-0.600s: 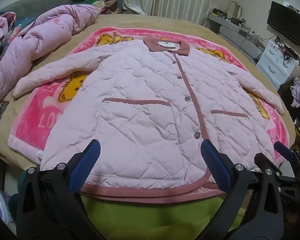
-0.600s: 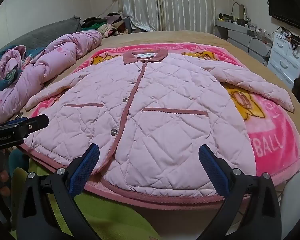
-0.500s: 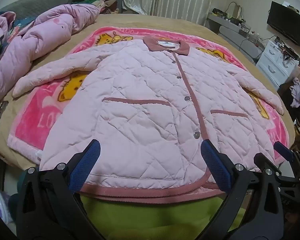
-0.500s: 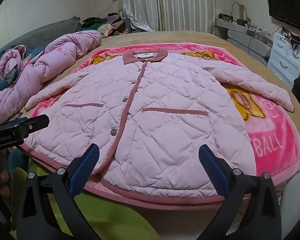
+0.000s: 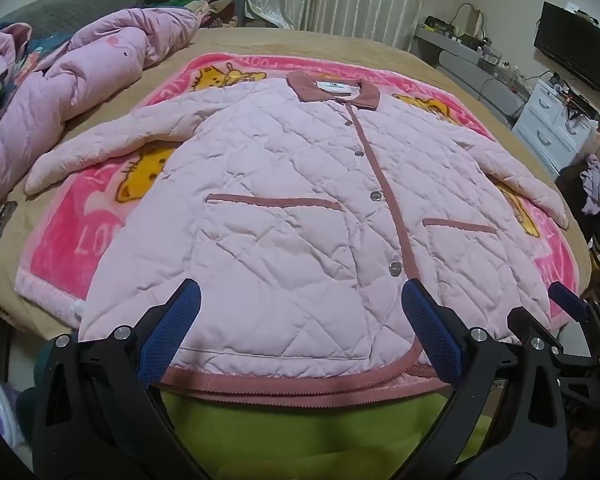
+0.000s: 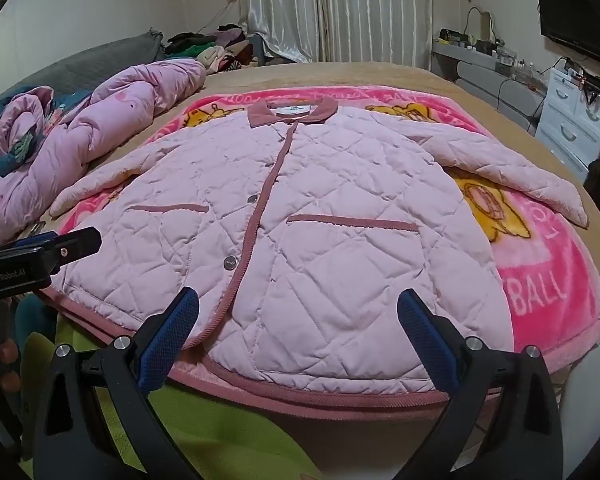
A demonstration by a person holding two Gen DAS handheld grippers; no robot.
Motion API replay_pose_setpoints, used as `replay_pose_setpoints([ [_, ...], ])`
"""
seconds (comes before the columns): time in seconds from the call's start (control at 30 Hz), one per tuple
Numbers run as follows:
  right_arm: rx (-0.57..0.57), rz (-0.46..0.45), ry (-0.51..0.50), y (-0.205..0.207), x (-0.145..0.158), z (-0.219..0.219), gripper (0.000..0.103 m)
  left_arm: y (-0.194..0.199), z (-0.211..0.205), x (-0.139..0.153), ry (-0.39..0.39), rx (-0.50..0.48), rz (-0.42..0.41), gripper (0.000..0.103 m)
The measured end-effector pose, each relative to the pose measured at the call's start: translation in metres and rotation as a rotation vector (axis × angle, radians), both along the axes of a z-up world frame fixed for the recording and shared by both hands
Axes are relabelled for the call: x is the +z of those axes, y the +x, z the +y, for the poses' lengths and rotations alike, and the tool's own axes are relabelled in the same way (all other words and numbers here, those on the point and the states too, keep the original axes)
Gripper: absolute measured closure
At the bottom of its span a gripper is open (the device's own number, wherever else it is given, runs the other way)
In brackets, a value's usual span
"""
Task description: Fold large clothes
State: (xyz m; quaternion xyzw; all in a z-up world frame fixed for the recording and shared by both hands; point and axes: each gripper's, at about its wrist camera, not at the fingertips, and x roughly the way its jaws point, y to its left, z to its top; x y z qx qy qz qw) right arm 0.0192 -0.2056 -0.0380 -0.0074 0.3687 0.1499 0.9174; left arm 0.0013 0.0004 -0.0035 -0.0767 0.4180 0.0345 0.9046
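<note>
Just one jacket (image 5: 300, 216), two empty grippers (image 5: 300, 332).

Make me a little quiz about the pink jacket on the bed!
1. True or false: the quilted pink jacket lies buttoned up, front side up.
2. What lies right under the jacket? A) pink cartoon blanket B) bare floor C) a pillow
3. Fill in: the left gripper and right gripper are both ____, holding nothing.

Key: 1 true; 2 A; 3 open
</note>
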Motion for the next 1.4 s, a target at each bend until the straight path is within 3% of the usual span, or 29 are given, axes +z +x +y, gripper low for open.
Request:
replay_pose_setpoints([
  [1.4,0.004,-0.005,-0.006,-0.0020,0.0033,0.0032,0.004,0.0004,0.0014,0.0005,0.003,0.004,0.001,0.009],
])
